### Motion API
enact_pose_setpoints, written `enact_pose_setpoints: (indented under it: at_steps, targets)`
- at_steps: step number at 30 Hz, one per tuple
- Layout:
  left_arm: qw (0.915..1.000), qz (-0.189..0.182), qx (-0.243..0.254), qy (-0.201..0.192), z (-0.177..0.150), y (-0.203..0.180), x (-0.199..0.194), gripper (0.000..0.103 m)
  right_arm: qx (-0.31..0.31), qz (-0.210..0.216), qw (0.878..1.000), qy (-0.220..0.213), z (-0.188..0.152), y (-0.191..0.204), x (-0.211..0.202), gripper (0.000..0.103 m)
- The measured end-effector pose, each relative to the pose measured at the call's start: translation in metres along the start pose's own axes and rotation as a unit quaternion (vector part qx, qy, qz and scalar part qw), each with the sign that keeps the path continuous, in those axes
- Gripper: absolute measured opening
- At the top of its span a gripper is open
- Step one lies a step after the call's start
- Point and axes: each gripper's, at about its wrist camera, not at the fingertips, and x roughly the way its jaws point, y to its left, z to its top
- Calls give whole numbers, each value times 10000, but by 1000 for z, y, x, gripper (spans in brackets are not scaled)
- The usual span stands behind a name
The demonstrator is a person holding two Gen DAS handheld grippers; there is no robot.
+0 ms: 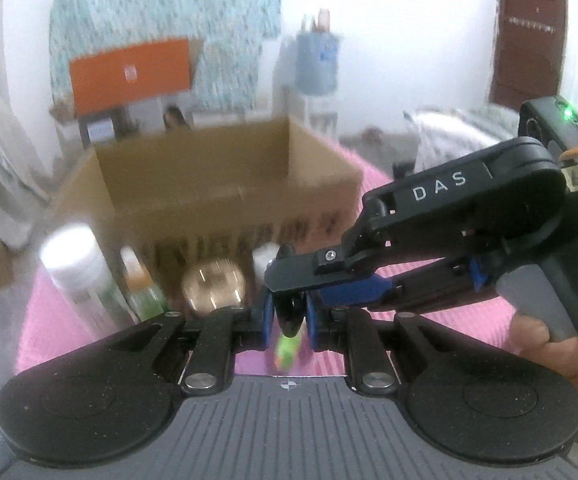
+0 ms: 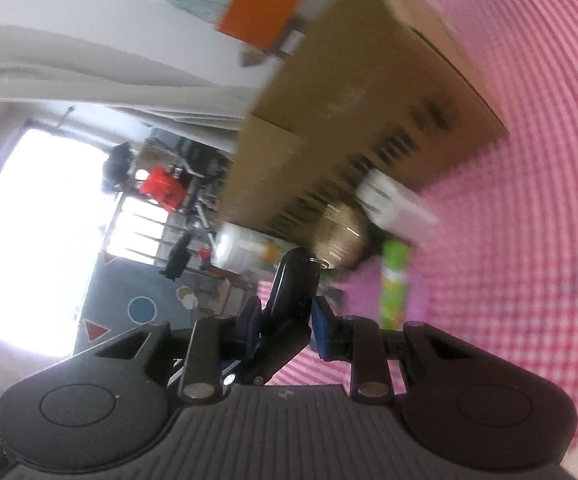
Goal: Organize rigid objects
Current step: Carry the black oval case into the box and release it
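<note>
left wrist view, item one: black object (image 2: pixel 295 280), the task's thing. it is dark, glossy and longer than it is wide, and a small metal ring shows at its far tip in the right wrist view. it sits near centre in both views, raised above the pink checked cloth (image 2: pixel 529 240) and on the near side of the cardboard box (image 1: pixel 209 184). its lower part merges with dark mechanism, so its full outline cannot be told.

item two: left gripper (image 1: pixel 289 320). its blue pads are drawn close together and clenched on the black object, which shows end-on between them.

item three: right gripper (image 2: pixel 287 312). it enters the left wrist view from the right, held by a hand (image 1: pixel 561 344) at the right edge. its blue pads press both sides of the same black object, so it is grasping it.

item four: cardboard box. it is brown with an open top and blurred dark lettering on its near wall, and it stands on the cloth at the far side.

item five: a row just beside the box's near wall, all blurred:
- a white-capped bottle (image 1: pixel 77 264) at the left
- an orange-capped bottle (image 1: pixel 141 280) next to it
- a round gold lid (image 1: pixel 213 286) near centre
- a white carton (image 2: pixel 393 200) to the right

item six: green tube (image 2: pixel 395 280). it lies on the cloth nearer than the row, just right of the grippers in the right wrist view.
</note>
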Motion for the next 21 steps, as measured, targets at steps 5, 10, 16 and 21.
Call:
enact_pose_setpoints:
  at_steps: [5,10,16,21]
  targets:
    - [9985,235,-65,-489,33,10,-7,16,-581,219,9978,-223,30,38,0,30]
    - [9968,419,-273,-625,71,35,16,16,-871,260,9958,-115,79,66,21,30]
    - [9951,714,-670,-142,105,84,74,16,-327,270,9970,649,151,59,88,29]
    - [9911,896,-846,514,128,123,124,16,-166,-112,9949,991,192,53,147,29]
